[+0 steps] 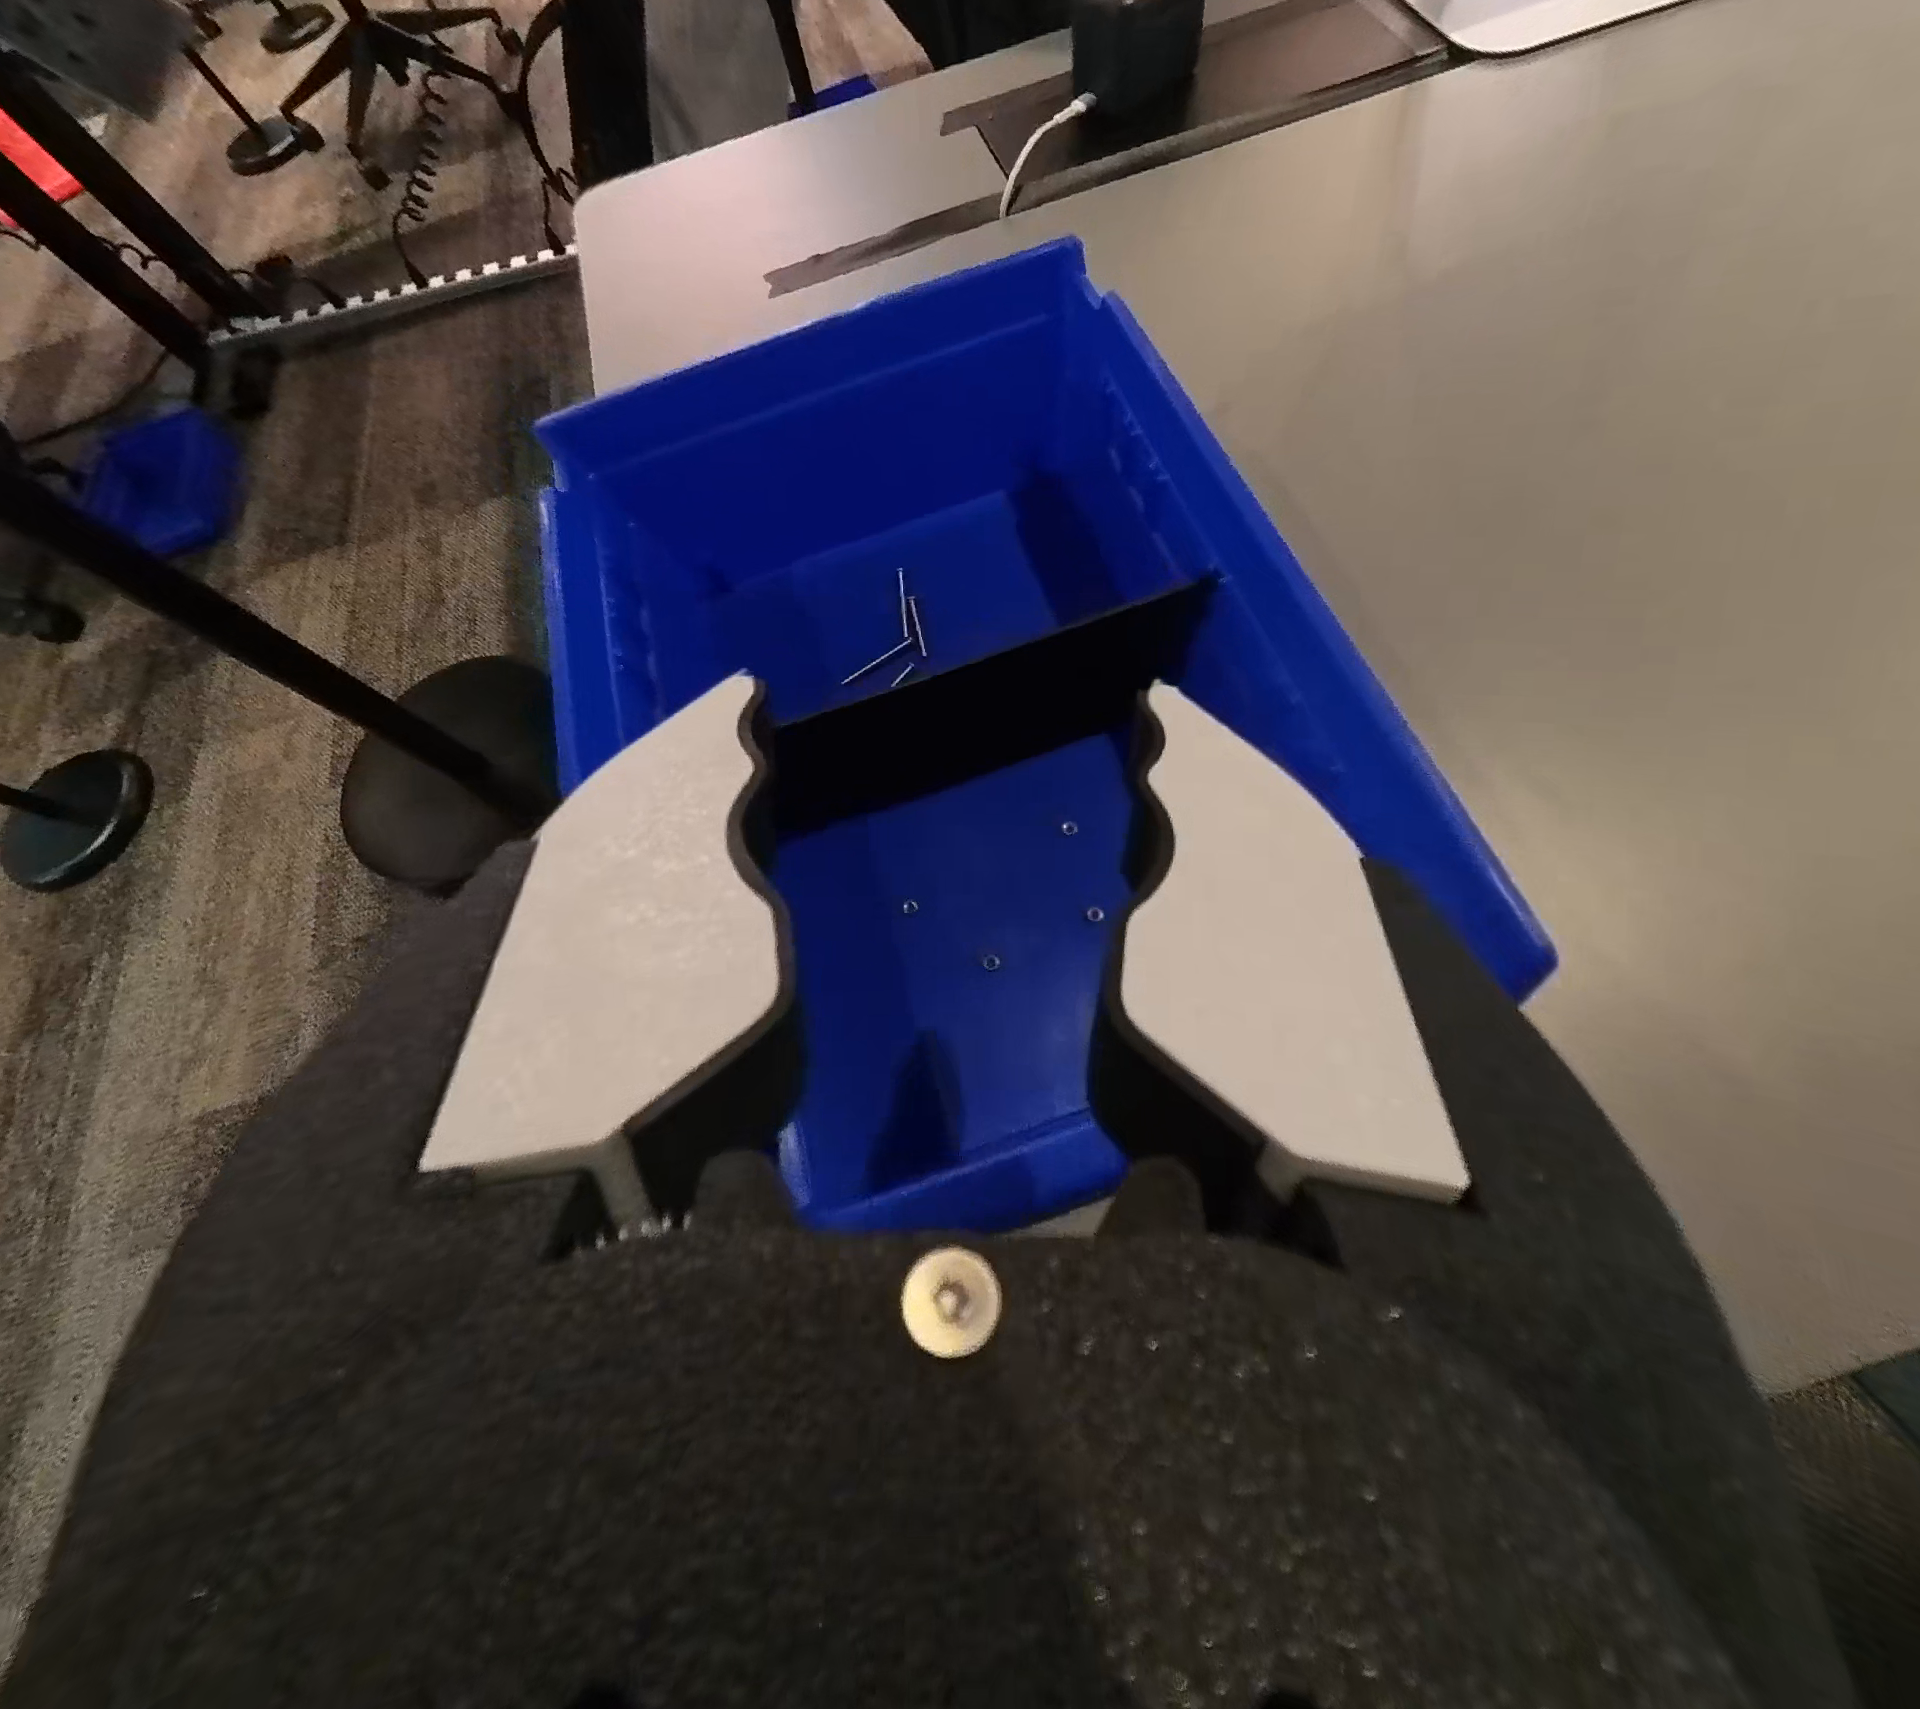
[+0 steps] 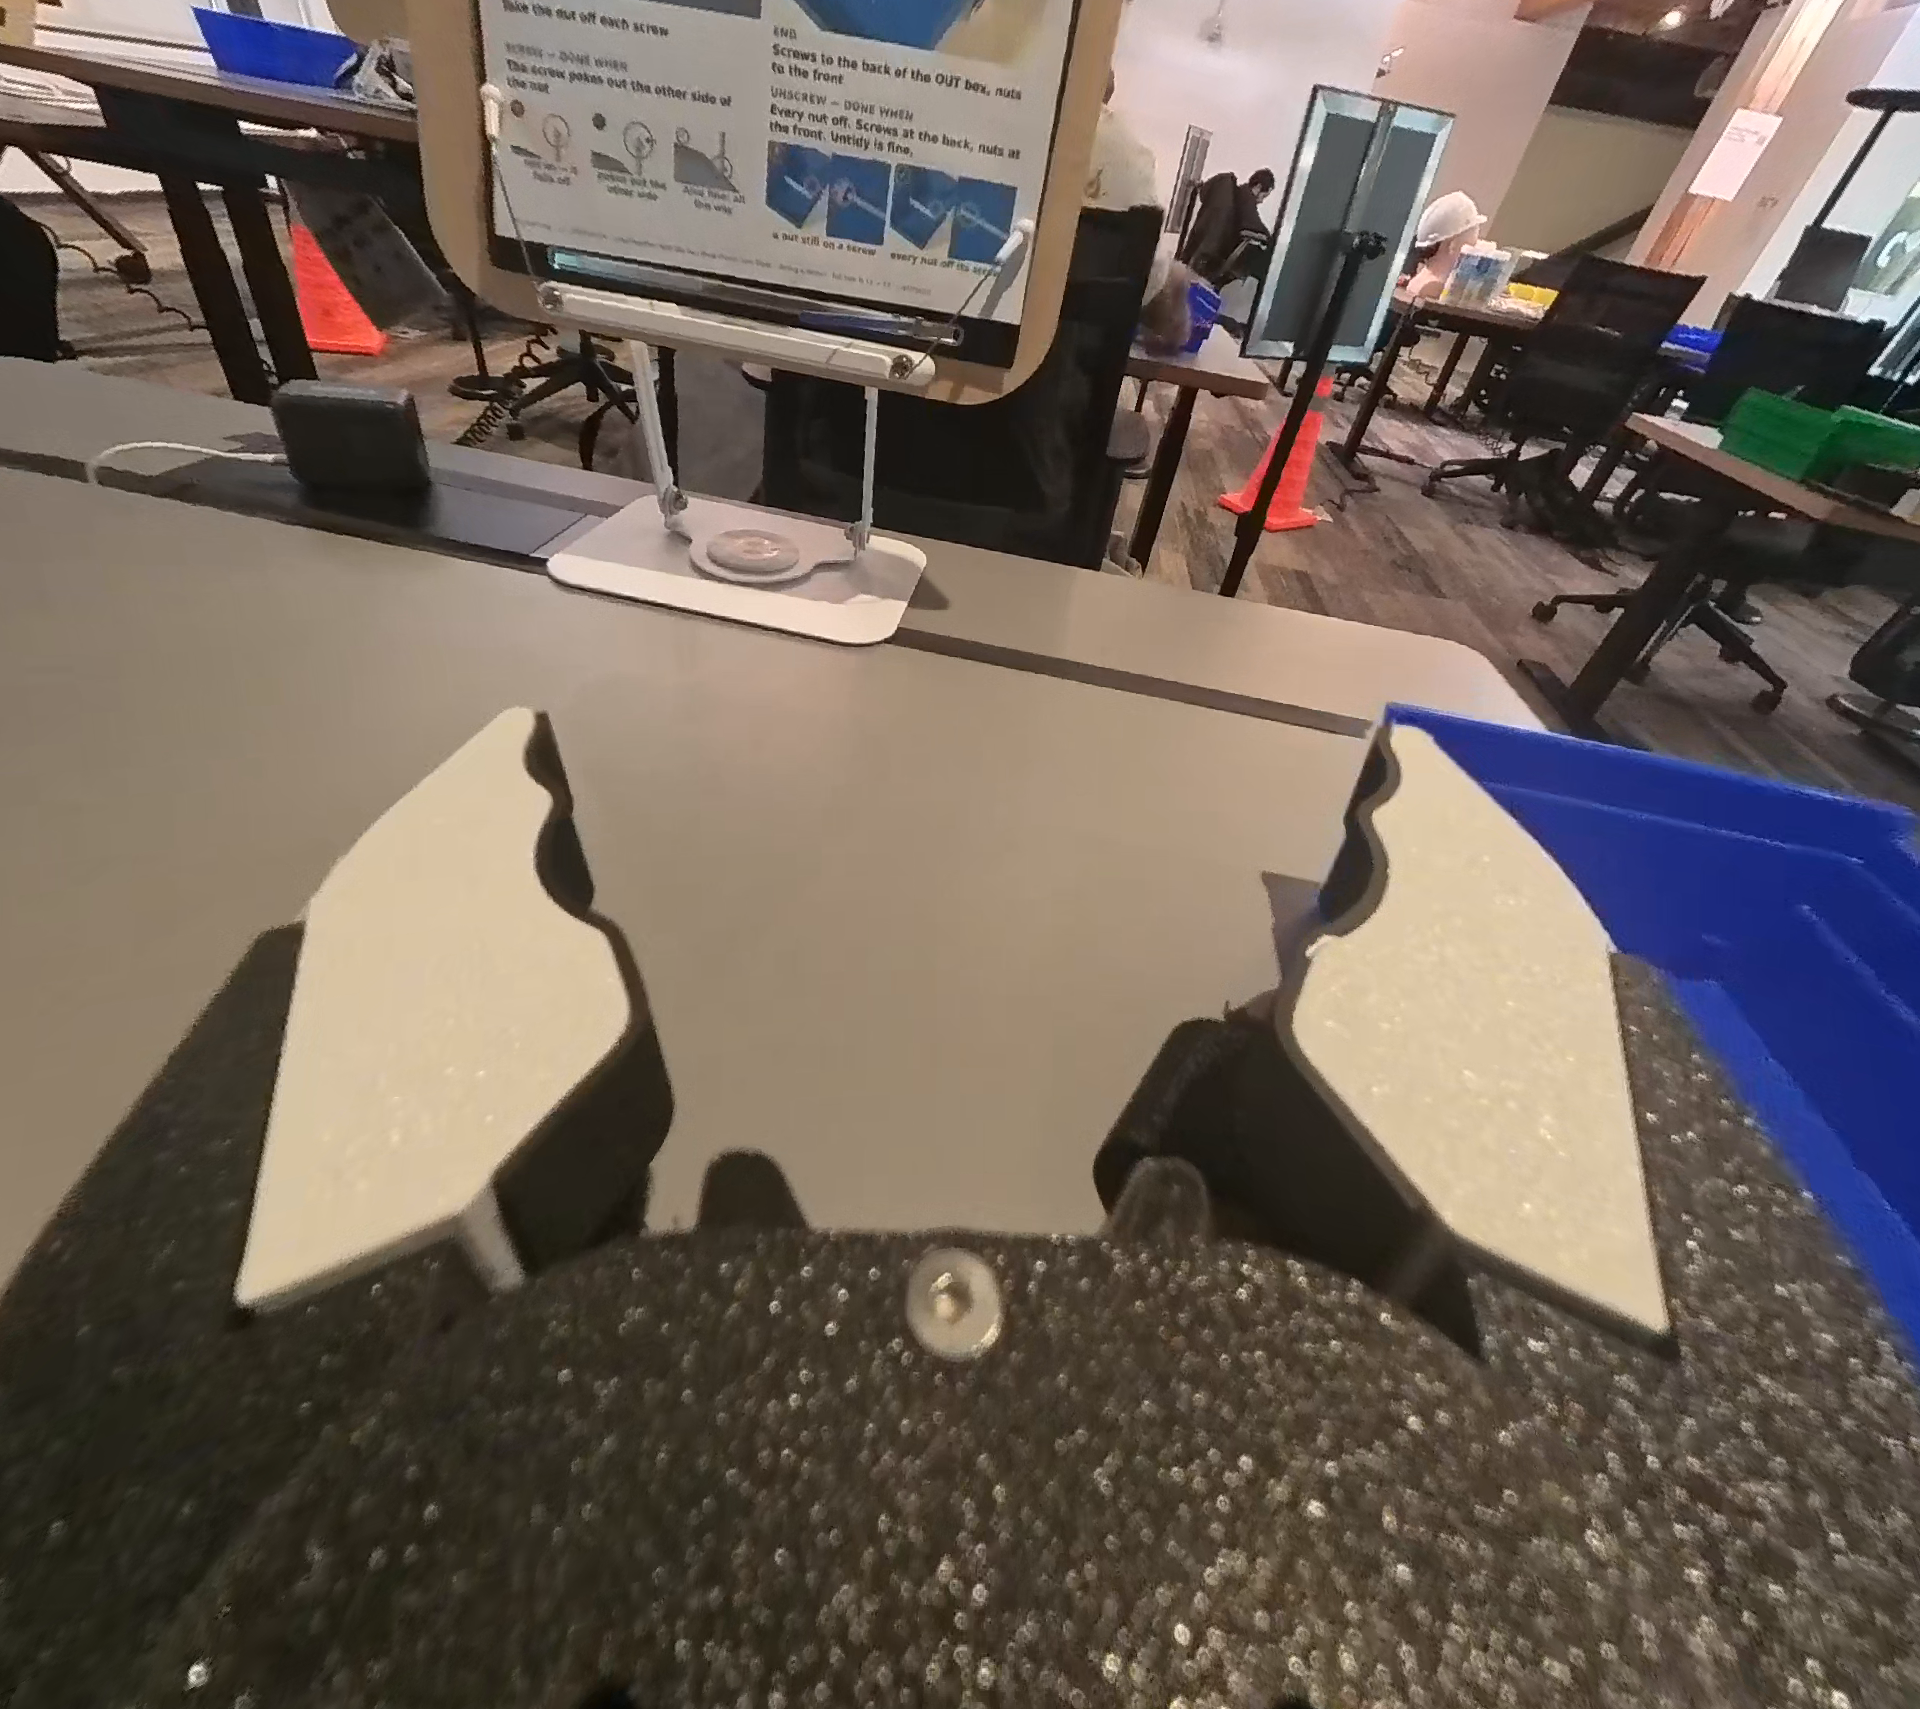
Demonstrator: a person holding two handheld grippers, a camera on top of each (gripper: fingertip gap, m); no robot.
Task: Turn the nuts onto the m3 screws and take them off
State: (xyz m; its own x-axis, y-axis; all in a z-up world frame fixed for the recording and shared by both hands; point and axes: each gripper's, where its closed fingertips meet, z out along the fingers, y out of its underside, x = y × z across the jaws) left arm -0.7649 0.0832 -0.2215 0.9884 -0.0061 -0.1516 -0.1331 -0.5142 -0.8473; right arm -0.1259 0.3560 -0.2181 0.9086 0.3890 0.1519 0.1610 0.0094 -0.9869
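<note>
A blue bin (image 1: 1299, 620) sits at the table's left corner, split by a black divider (image 1: 987, 714). Several thin screws (image 1: 896, 636) lie in the far compartment. Several tiny nuts (image 1: 989, 961) lie loose on the floor of the near compartment. My left gripper (image 1: 951, 714) is open and empty, held above the near compartment with its fingertips level with the divider. My right gripper (image 2: 956, 760) is open and empty above the bare grey table (image 2: 883, 828). A second blue bin (image 2: 1714, 880) stands just right of its right finger.
A tablet on a white stand (image 2: 748, 563) faces me at the table's back, with a small black box (image 2: 348, 433) and white cable to its left. The table's left edge (image 1: 587, 288) drops to the floor, where black stand legs and a blue bin (image 1: 156, 485) sit. My hands' fingertips stand some 70 cm from each other.
</note>
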